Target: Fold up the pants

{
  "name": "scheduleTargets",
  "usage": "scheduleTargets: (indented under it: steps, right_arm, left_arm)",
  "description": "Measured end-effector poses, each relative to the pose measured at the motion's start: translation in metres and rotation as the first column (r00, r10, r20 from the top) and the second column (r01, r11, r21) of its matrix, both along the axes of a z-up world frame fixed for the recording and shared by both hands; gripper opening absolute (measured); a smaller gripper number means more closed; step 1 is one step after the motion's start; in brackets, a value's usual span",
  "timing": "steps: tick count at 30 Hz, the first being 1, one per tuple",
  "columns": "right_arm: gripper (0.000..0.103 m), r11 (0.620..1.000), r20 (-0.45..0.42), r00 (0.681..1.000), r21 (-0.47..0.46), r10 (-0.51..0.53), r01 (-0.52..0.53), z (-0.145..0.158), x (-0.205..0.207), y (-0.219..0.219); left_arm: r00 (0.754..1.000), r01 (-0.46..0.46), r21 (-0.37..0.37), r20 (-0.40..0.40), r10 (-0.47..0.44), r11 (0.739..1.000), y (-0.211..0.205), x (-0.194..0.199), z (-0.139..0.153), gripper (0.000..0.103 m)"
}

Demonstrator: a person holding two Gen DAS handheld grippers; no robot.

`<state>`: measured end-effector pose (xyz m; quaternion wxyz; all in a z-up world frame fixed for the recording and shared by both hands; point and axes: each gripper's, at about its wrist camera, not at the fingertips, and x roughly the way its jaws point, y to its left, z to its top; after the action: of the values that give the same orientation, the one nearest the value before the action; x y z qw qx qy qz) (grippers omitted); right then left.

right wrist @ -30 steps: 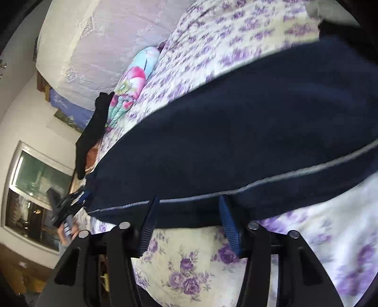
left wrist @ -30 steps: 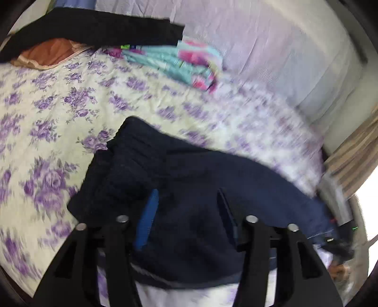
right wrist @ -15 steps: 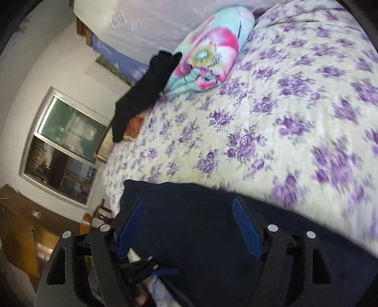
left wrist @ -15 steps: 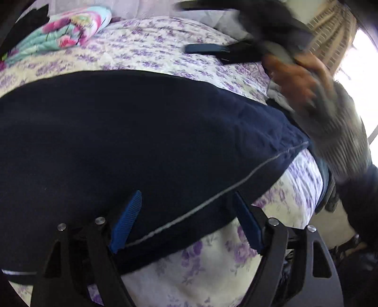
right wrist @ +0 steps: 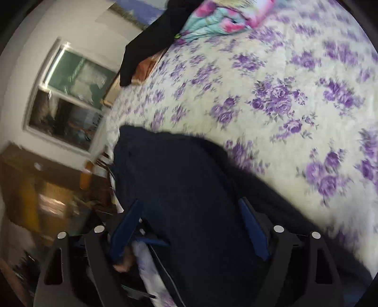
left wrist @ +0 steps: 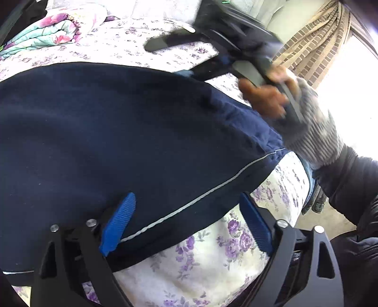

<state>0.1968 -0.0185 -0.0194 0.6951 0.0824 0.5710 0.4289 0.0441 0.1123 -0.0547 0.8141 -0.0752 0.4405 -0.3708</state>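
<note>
Here, navy pants [left wrist: 132,132] lie spread across a bed [left wrist: 212,264] covered in a cream quilt with purple flowers. A thin pale piping line runs along the near side of the fabric.

Left tongs [left wrist: 186,222]: jaws wide apart, blue pads either side of the piped edge, low over the cloth near the bed's side. Nothing pinched between them.

Right tongs [right wrist: 189,226]: also spread wide, hovering over a bunched dark end of the pants [right wrist: 184,189], empty. In the left wrist view the right tongs [left wrist: 189,59] appear blurred at the far edge of the pants, carried by a hand [left wrist: 267,99] in a grey fingerless glove.

Background: folded floral blanket [right wrist: 217,19] at the head of the bed, a black garment [right wrist: 151,44] beside it, a window [right wrist: 70,99] on the wall, a striped curtain [left wrist: 314,47].
</note>
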Motion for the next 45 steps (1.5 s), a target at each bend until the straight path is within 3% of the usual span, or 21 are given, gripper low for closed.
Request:
scheduleTargets:
  steps: [2, 5, 11, 14, 17, 20, 23, 27, 29, 32, 34, 36, 38, 41, 45]
  right_arm:
    - [0.088, 0.997, 0.110, 0.992, -0.054, 0.054, -0.048, 0.007, -0.036, 0.011]
    - [0.094, 0.995, 0.146, 0.985, -0.055, 0.090, -0.083, 0.006, -0.060, 0.019]
    - [0.097, 1.000, 0.088, 0.996, 0.030, -0.007, 0.004, -0.002, -0.011, 0.021]
    - [0.097, 0.998, 0.009, 0.999, 0.048, -0.034, 0.034, -0.012, 0.025, 0.022]
    - [0.097, 0.996, -0.222, 0.975, 0.081, -0.024, 0.043, -0.036, 0.036, 0.017]
    - [0.097, 0.987, -0.282, 0.959, 0.159, 0.023, 0.023, -0.031, 0.021, 0.007]
    - [0.100, 0.986, -0.327, 0.944, 0.167, 0.038, 0.018, -0.036, 0.021, 0.016]
    - [0.100, 0.967, -0.418, 0.908, 0.230, -0.005, 0.111, -0.053, 0.039, 0.041]
    - [0.100, 0.942, -0.394, 0.918, 0.285, -0.053, 0.177, -0.047, 0.047, 0.045]
    - [0.100, 0.885, -0.266, 0.944, 0.366, -0.197, 0.288, -0.025, 0.066, 0.032]
    - [0.100, 0.843, -0.192, 0.937, 0.410, -0.293, 0.348, -0.010, 0.082, 0.014]
    - [0.100, 0.819, -0.187, 0.923, 0.427, -0.336, 0.384, -0.002, 0.095, -0.004]
    - [0.100, 0.859, -0.226, 0.936, 0.383, -0.270, 0.340, -0.003, 0.096, -0.005]
    - [0.100, 0.951, -0.259, 0.955, 0.231, -0.144, 0.206, -0.016, 0.075, 0.003]
    - [0.100, 0.960, -0.326, 0.941, 0.221, -0.093, 0.171, -0.027, 0.035, -0.003]
  left_arm:
    - [1.000, 0.012, 0.008, 0.014, -0.012, 1.000, -0.006, -0.003, -0.002, 0.094]
    - [0.999, 0.025, 0.021, 0.034, -0.025, 0.999, -0.009, -0.007, -0.004, 0.098]
    - [0.998, 0.024, 0.027, 0.050, -0.025, 0.999, -0.010, -0.007, -0.004, 0.098]
    - [0.999, 0.017, 0.028, 0.049, -0.018, 0.999, -0.013, -0.008, -0.005, 0.098]
    - [0.999, 0.014, 0.027, 0.048, -0.015, 1.000, -0.012, -0.007, -0.005, 0.098]
    - [0.998, 0.018, 0.022, 0.056, -0.019, 1.000, -0.015, -0.011, -0.008, 0.098]
    - [0.998, 0.021, 0.027, 0.066, -0.023, 0.999, -0.017, -0.012, -0.009, 0.098]
    - [0.998, 0.017, 0.026, 0.062, -0.019, 1.000, -0.017, -0.012, -0.008, 0.098]
    - [0.998, 0.013, 0.025, 0.060, -0.014, 1.000, -0.017, -0.012, -0.008, 0.098]
    - [0.998, 0.009, 0.031, 0.064, -0.011, 0.999, -0.018, -0.012, -0.008, 0.098]
    - [0.998, 0.009, 0.032, 0.066, -0.011, 0.999, -0.018, -0.012, -0.007, 0.098]
    - [0.998, 0.008, 0.029, 0.067, -0.010, 1.000, -0.018, -0.012, -0.007, 0.098]
    - [0.998, 0.007, 0.028, 0.068, -0.009, 1.000, -0.018, -0.012, -0.007, 0.098]
    - [0.997, 0.009, 0.027, 0.077, -0.011, 1.000, -0.019, -0.014, -0.007, 0.098]
    - [0.996, 0.009, 0.027, 0.086, -0.011, 1.000, -0.020, -0.014, -0.008, 0.098]
